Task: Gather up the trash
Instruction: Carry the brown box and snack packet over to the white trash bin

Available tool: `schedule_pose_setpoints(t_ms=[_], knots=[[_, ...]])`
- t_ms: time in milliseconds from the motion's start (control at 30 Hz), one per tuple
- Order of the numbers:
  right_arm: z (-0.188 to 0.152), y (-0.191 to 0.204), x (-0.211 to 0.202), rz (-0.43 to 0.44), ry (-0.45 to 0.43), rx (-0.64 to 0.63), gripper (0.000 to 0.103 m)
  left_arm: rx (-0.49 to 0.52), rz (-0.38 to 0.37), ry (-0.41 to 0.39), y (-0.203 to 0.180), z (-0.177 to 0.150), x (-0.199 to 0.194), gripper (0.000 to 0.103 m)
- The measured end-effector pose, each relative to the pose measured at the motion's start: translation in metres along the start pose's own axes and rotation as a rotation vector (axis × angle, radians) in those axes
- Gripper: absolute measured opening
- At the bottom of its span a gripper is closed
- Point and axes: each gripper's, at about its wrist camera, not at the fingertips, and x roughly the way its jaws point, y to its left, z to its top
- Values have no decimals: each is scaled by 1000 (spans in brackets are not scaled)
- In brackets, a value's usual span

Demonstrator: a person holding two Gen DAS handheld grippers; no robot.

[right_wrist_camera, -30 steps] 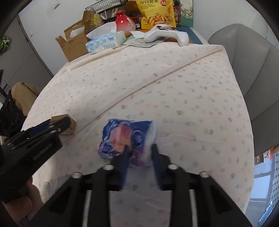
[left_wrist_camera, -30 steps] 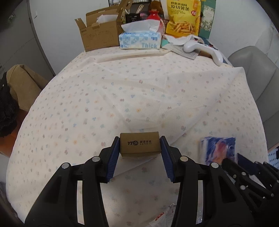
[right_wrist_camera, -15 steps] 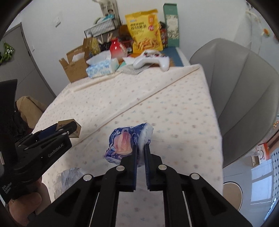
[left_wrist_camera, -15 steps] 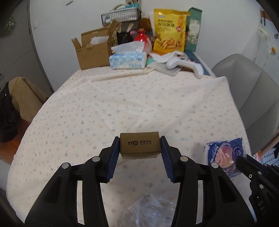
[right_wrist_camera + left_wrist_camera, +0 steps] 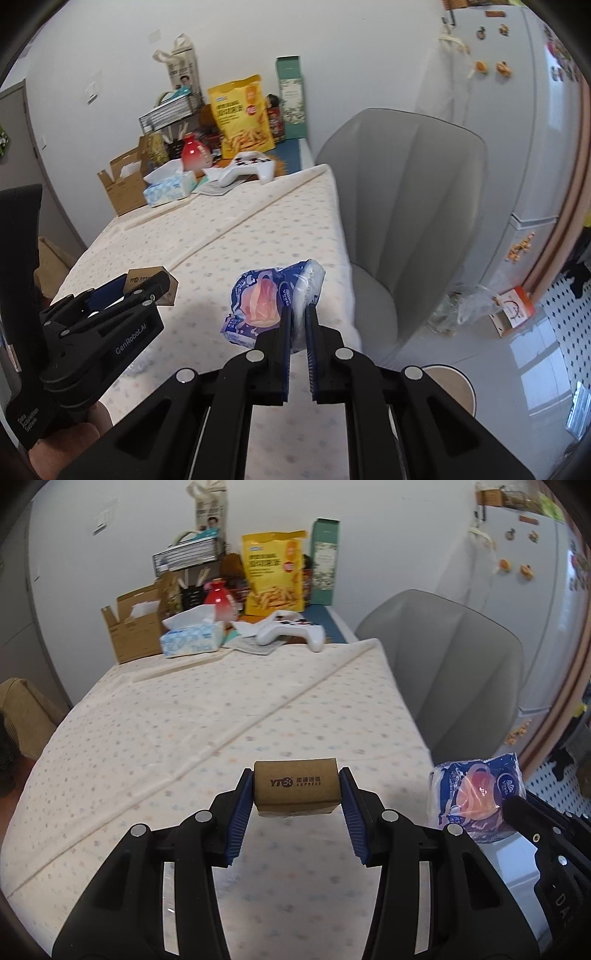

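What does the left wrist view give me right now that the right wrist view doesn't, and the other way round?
Only the left wrist view: the printed face of the small cardboard box, squarely between the left gripper fingers.

Only the right wrist view: the person's hand under the left gripper, floor clutter beyond the grey chair, and the right gripper pinching the blue wrapper edge.

Both: box and wrapper held clear of the tablecloth, and the white game controller.

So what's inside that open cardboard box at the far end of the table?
In the open cardboard box, only something white, like paper, shows above the rim. The box walls hide whatever lies deeper, and the tissue box covers its lower right corner.
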Motion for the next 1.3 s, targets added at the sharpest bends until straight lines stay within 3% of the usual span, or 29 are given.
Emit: schedule_pose_setpoints(t_ms=[733, 1300], knots=[[-38, -145, -66, -249, -35, 178, 8, 190, -224, 5, -164, -27, -17, 47], [-59, -240, -27, -309, 46, 313, 9, 298, -260, 98, -248, -40, 29, 47]])
